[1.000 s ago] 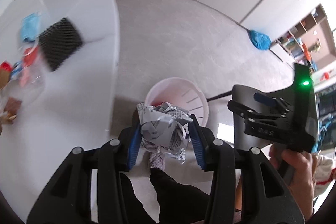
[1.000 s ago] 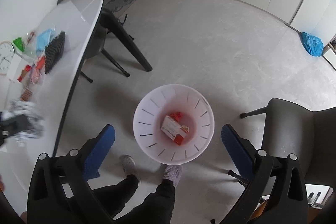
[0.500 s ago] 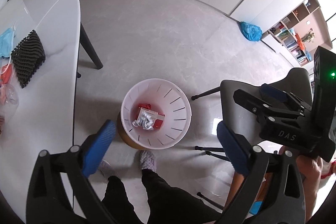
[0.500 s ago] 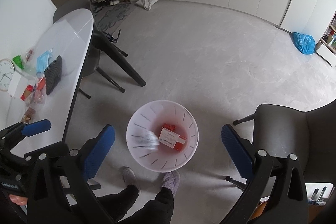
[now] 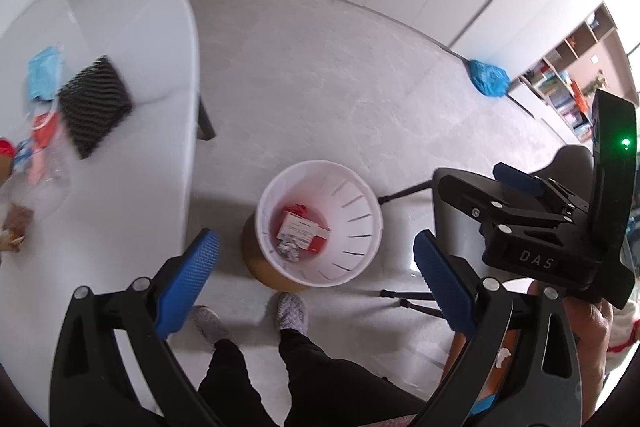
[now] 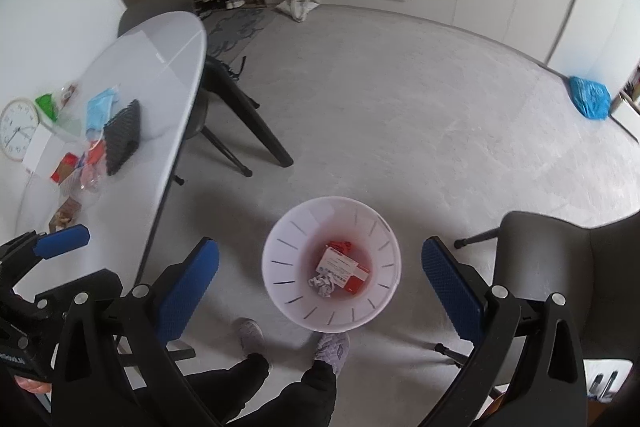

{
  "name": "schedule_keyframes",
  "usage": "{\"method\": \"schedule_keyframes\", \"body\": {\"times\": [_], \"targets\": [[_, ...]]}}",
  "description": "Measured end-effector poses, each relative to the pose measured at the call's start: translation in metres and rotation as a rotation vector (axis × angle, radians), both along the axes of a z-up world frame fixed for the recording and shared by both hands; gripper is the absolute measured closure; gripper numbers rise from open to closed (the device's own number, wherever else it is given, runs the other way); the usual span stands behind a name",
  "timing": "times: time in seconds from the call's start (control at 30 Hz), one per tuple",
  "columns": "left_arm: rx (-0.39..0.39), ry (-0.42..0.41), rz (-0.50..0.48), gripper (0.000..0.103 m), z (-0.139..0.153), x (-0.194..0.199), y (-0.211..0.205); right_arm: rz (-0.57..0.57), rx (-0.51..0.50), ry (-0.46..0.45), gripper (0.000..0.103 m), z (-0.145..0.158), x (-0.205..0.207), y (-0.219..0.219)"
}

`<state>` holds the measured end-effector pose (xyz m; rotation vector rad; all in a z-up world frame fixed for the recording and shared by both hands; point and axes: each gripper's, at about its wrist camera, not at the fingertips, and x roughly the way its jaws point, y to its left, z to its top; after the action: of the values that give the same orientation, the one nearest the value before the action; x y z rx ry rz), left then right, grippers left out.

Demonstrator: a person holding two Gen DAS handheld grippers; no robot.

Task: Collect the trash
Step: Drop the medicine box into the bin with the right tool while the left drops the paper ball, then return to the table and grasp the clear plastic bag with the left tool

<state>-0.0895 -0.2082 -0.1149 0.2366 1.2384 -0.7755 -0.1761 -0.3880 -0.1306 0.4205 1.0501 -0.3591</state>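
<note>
A white slotted trash bin stands on the floor below both grippers. Inside lie a crumpled paper ball, a red-and-white box and a red scrap. My left gripper is open and empty above the bin. My right gripper is open and empty above the bin. More trash lies on the white table: a blue mask, red wrappers and brown scraps.
A black ridged mat lies on the table. A clock leans at its far side. A grey chair stands right of the bin. The person's feet are just before the bin. A blue bag lies far right.
My left gripper opened and the crumpled paper ball dropped into the bin. The left gripper has since shifted slightly leftwards; the right one rose a little.
</note>
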Motion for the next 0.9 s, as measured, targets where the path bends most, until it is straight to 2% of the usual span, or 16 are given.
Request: {"method": "schedule_keyframes", "body": {"times": [0.37,0.53,0.77,0.9], "targets": [[0.020,-0.114,0.171,0.009,0.020,0.034,0.100,0.170,-0.011,-0.041,0.003,0.020,0.054,0.080],[0.041,-0.142,0.246,0.009,0.015,0.053,0.159,0.261,-0.013,-0.043,0.002,0.025,0.083,0.124],[0.077,-0.134,0.373,0.009,-0.002,0.092,0.249,0.364,0.007,-0.034,0.003,0.023,0.119,0.181],[0.094,-0.088,0.490,0.009,-0.019,0.122,0.302,0.405,0.015,-0.021,0.002,0.020,0.139,0.213]]}}
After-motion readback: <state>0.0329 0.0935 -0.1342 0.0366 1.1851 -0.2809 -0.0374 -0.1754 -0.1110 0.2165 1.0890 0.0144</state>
